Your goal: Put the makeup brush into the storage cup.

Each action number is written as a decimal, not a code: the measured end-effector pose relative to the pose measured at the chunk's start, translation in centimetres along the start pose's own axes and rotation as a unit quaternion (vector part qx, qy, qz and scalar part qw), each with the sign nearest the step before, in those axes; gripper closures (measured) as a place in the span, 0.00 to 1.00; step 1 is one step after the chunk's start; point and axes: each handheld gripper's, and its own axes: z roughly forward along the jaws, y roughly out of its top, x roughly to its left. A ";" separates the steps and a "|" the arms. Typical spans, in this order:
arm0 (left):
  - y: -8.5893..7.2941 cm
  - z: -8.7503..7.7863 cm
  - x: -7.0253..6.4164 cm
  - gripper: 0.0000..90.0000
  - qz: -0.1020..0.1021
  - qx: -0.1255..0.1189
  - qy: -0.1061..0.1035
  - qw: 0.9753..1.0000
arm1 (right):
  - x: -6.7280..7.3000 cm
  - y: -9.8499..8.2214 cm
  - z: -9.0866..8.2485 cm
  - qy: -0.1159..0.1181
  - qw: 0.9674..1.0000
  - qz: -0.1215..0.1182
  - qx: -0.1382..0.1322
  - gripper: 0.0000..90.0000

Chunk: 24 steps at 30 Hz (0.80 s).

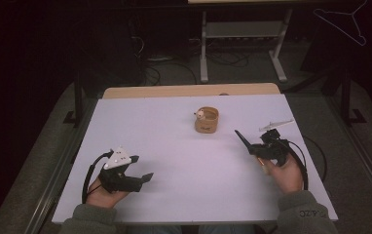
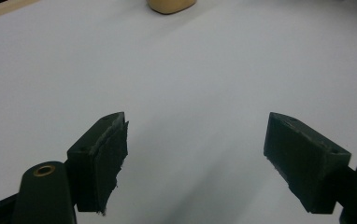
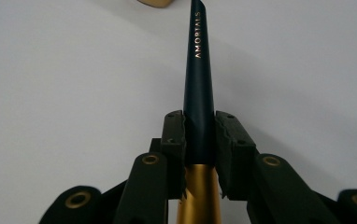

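Observation:
My right gripper (image 3: 200, 122) is shut on a slim black brush handle (image 3: 198, 79) with gold lettering and a gold ferrule section (image 3: 199, 191) below the pads. In the high view that handle (image 1: 243, 140) sticks out up and left from the right gripper (image 1: 260, 149), held above the white table toward a small tan round holder (image 1: 207, 120) with a little white object at its rim. The holder's base peeks in at the top of the right gripper view (image 3: 156, 3) and the left gripper view (image 2: 171, 5). My left gripper (image 2: 195, 140) is open over bare table, and sits at the near left (image 1: 142, 168).
A white table top (image 1: 174, 146) lies on a wooden table whose edge shows at the back. A grey plate (image 1: 276, 125) sits on the right gripper. Beyond the table are a desk frame, cables on the floor and a wire hanger at top right.

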 end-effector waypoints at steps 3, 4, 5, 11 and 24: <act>0.1 0.0 -0.1 0.24 0.003 0.001 -0.002 1.000 | 0.4 0.2 -0.3 0.013 1.000 -0.016 -0.003 0.82; 0.1 0.0 -0.1 0.24 0.001 0.000 -0.003 1.000 | 0.6 0.2 -0.3 0.020 1.000 -0.021 0.000 0.82; 0.1 0.0 -0.1 0.24 0.001 0.000 -0.003 1.000 | 0.6 0.2 -0.3 0.020 1.000 -0.021 0.000 0.82; 0.3 0.1 -0.4 0.24 0.006 0.001 -0.015 1.000 | 2.6 0.9 -1.0 0.039 0.997 -0.073 0.006 0.82; 3.2 0.5 -1.3 0.25 0.045 0.005 -0.079 0.996 | 6.7 2.0 -1.7 0.125 0.978 -0.164 0.015 0.82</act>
